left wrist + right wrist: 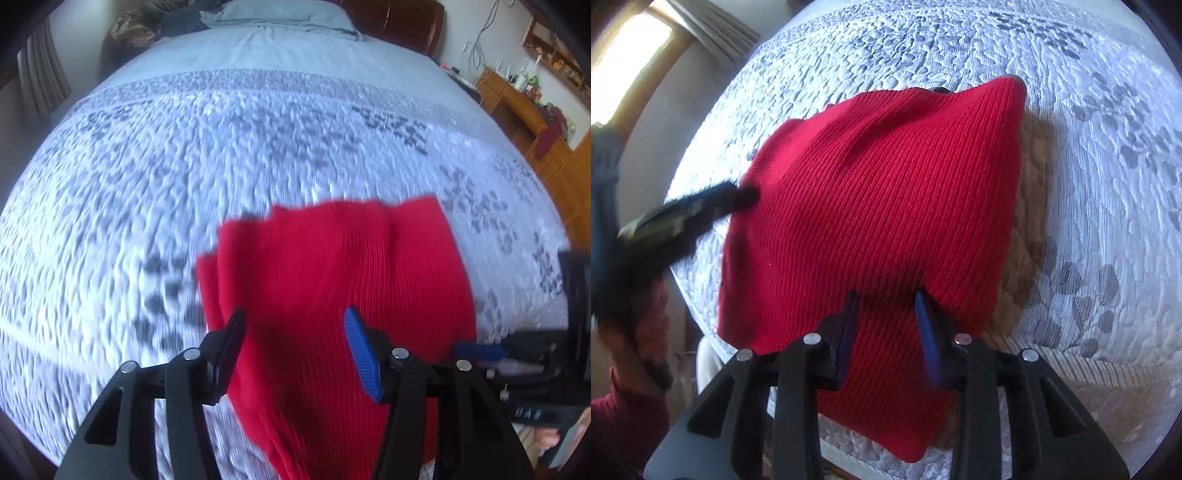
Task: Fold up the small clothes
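Near the bed's [295, 122] front edge, our red knit garment [871, 206] hangs draped, long axis running away from us, with both the left tool [293, 343] and right tool [886, 314] gaping apart around its near hem, the right closer.

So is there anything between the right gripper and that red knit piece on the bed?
Nothing visible. The right gripper is already at the red knit garment, its jaws apart with ribbed fabric between them. The left gripper is at the same garment, over the patterned bedspread.
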{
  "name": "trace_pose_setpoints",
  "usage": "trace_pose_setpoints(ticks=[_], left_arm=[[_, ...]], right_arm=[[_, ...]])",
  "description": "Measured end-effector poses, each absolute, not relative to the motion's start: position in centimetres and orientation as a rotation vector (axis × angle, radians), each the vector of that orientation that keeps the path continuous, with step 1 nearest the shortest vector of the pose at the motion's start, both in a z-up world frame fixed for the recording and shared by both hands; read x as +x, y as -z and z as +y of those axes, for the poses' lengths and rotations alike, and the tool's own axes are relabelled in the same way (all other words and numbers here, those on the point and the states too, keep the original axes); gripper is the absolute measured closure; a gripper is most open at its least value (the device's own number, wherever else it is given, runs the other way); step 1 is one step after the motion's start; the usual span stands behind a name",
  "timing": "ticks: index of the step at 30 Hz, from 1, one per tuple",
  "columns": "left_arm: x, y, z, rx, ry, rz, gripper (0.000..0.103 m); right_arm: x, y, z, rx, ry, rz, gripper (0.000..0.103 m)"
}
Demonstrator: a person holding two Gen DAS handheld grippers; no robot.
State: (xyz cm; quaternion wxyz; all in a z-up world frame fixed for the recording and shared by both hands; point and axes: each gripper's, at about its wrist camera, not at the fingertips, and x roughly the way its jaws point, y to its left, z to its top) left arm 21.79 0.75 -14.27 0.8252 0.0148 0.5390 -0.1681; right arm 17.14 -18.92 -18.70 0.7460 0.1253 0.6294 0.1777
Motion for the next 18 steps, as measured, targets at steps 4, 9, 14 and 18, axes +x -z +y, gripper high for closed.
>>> trace_pose_setpoints(ticks=[4,9,14,18], left_arm=[[26.5,13.1,-0.4,0.064,0.507,1.142,0.042],[32.2,15.3,-4.3,0.259,0.646,1.203,0.039],[34.7,18.6,-6.4,0.280,0.760,1.307,0.039],[35.4,20.0,-7.5,0.282,0.818,1.340,0.039]], right_arm=[[17.2,18.7,-19.4,0.302,-0.413,1.369,0.071],[17.2,18.7,-19.6,0.318,-0.435,1.370,0.071],[17.4,18.9,-19.9,0.337,-0.454,1.371,0.071],[17.5,19.1,-20.2,0.346,-0.469,1.374,0.071]])
